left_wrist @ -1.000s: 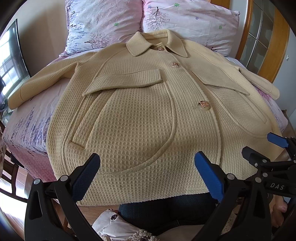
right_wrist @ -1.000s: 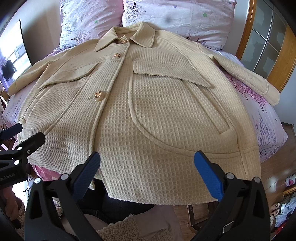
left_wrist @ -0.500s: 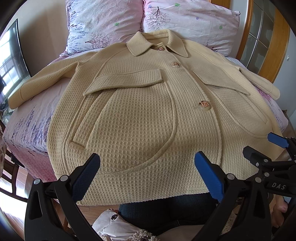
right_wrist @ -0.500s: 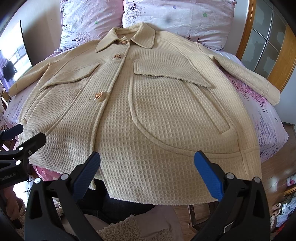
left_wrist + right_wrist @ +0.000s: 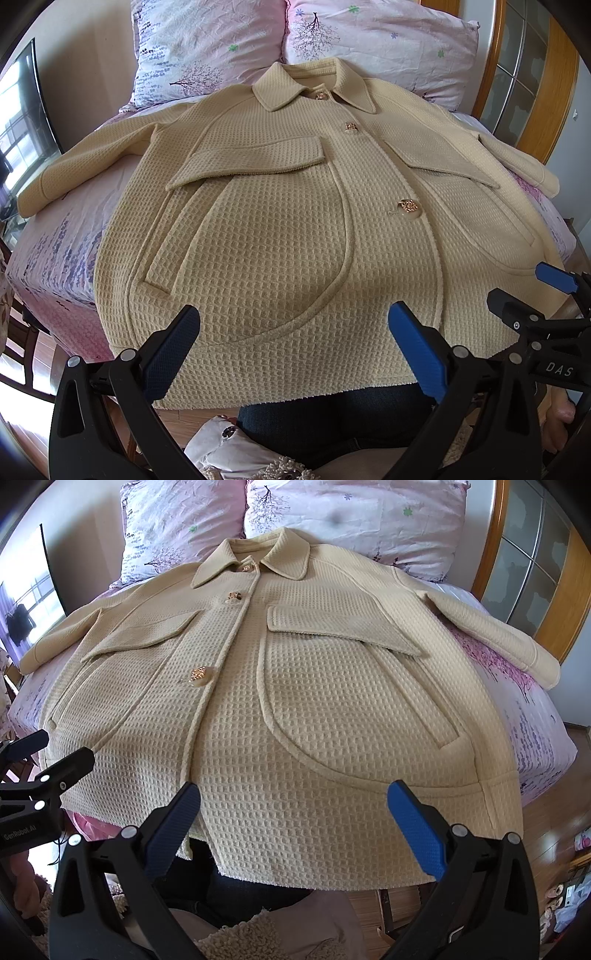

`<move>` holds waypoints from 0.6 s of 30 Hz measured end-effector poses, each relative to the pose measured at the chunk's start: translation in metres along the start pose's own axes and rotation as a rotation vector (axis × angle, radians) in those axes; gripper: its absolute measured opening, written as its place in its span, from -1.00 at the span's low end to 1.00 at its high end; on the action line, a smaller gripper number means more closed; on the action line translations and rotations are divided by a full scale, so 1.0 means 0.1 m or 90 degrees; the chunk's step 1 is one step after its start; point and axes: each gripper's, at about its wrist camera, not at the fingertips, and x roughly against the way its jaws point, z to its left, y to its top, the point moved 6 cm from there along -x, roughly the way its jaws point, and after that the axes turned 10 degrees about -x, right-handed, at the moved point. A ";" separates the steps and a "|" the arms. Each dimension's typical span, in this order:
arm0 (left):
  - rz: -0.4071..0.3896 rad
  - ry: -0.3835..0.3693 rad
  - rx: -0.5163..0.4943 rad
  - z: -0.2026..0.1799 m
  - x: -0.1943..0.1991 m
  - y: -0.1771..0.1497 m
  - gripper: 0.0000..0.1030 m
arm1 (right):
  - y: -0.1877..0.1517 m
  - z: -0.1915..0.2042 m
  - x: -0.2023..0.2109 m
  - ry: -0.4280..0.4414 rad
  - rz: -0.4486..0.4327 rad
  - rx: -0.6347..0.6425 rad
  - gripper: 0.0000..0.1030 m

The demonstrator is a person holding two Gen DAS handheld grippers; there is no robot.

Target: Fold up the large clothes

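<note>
1. The left tongs [image 5: 291, 347] are hanging wide open over the coat's near hem, gripping nothing; their blue pads [image 5: 415, 352] are sitting well apart above the cloth.
2. The coat [image 5: 280, 236], cream and waffle-textured, is lying spread flat and face up on the bed [image 5: 55, 254]; its collar [image 5: 314, 86] is pointing toward two pink pillows [image 5: 207, 48] at the far end, its sleeves are stretching out to either side, and its hem is draping over the near edge of the bed.
3. Three gold buttons [image 5: 408, 206] are running down the closed front; a flap pocket [image 5: 251, 160] is sitting on each side of them.
4. The right tongs [image 5: 291, 827] are likewise hanging wide open over the hem near the coat's right pocket [image 5: 332, 627], holding nothing.
5. A wooden headboard [image 5: 532, 572] with glass panes is standing to the right of the pillows.
</note>
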 end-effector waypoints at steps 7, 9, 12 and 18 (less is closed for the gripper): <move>0.001 0.000 0.000 0.04 0.01 -0.02 0.97 | 0.00 -0.02 -0.01 0.006 0.001 -0.005 0.97; 0.001 0.000 -0.001 0.04 0.01 -0.02 0.97 | 0.00 -0.01 -0.01 0.008 0.000 -0.007 0.97; 0.001 0.000 -0.001 0.04 0.01 -0.02 0.97 | 0.00 -0.01 -0.01 0.011 -0.002 -0.006 0.97; 0.001 -0.001 -0.001 0.04 0.01 -0.02 0.97 | 0.00 -0.01 -0.01 0.016 -0.004 -0.009 0.97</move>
